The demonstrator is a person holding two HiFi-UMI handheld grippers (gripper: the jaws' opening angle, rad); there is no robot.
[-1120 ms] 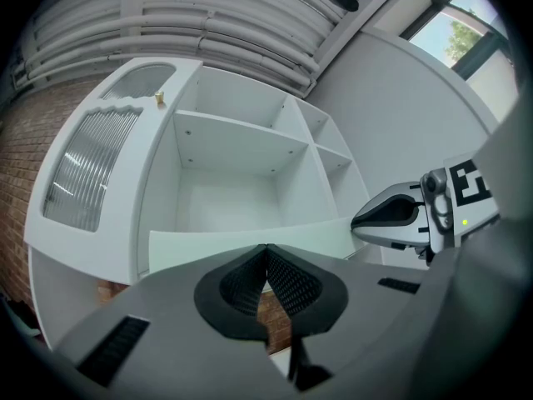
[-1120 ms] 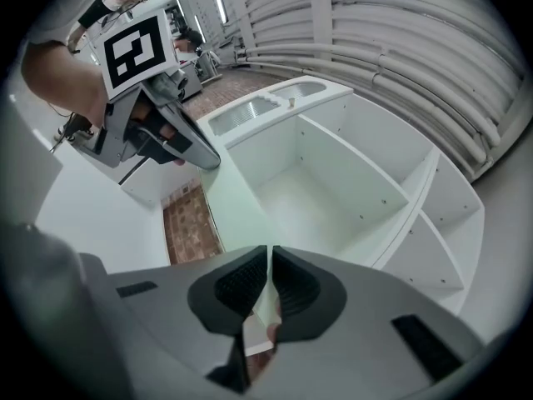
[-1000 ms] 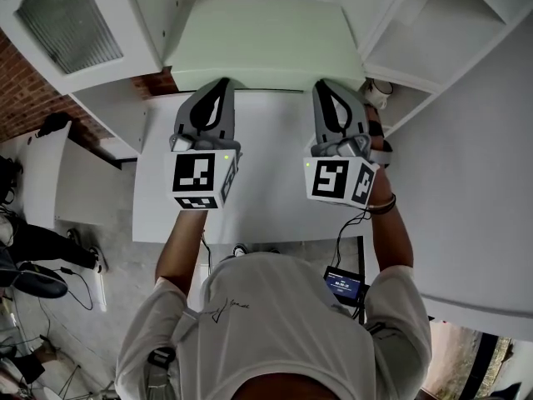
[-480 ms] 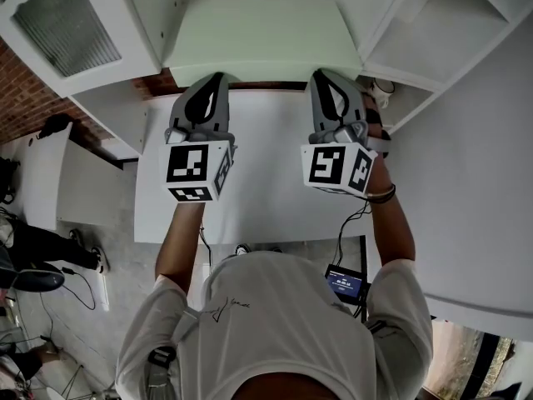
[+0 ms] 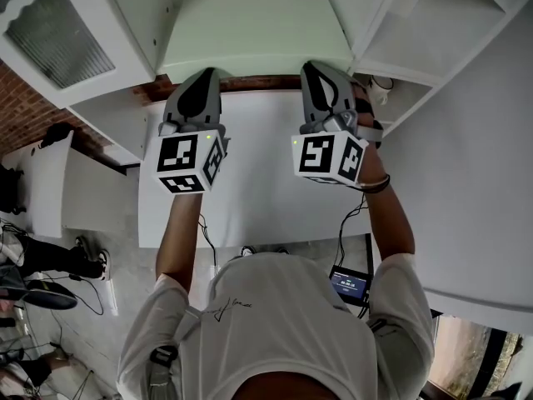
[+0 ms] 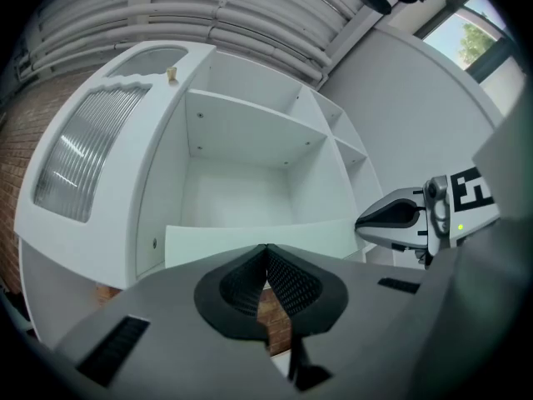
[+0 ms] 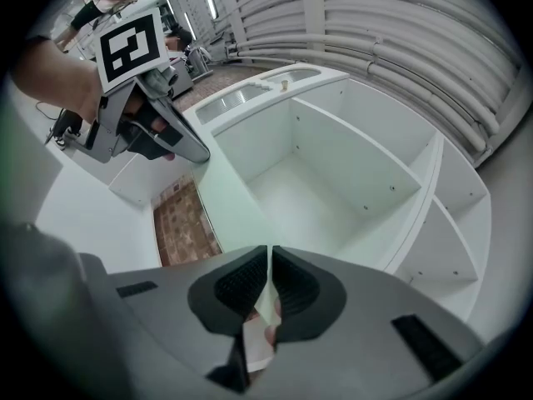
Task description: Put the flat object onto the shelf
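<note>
one person is holding two grippers over one white table (image 5: pixel 258 198), both reaching forward to a single pale green flat board (image 5: pixel 254 36). the board is lying level with its far part inside the open bay of one white cabinet (image 5: pixel 125 7), under the one fixed shelf (image 6: pixel 250 127) showing there. its near edge is hanging over the strip of brick floor (image 7: pixel 183 223) between cabinet and table. the left gripper (image 5: pixel 208 73) is sitting at the left part of that edge with its two jaws clenched tip to tip. the tips are meeting the edge, but whether they are pinching it is not clear. the right gripper (image 5: pixel 310 67) is sitting at the right part, its two jaws squeezing a thin pale sliver of the board between the pads. one cabinet door with one ribbed pane (image 5: pixel 54 32) is standing open at the left. one small device with a lit screen (image 5: pixel 350 286) is showing by the person's right side.
</note>
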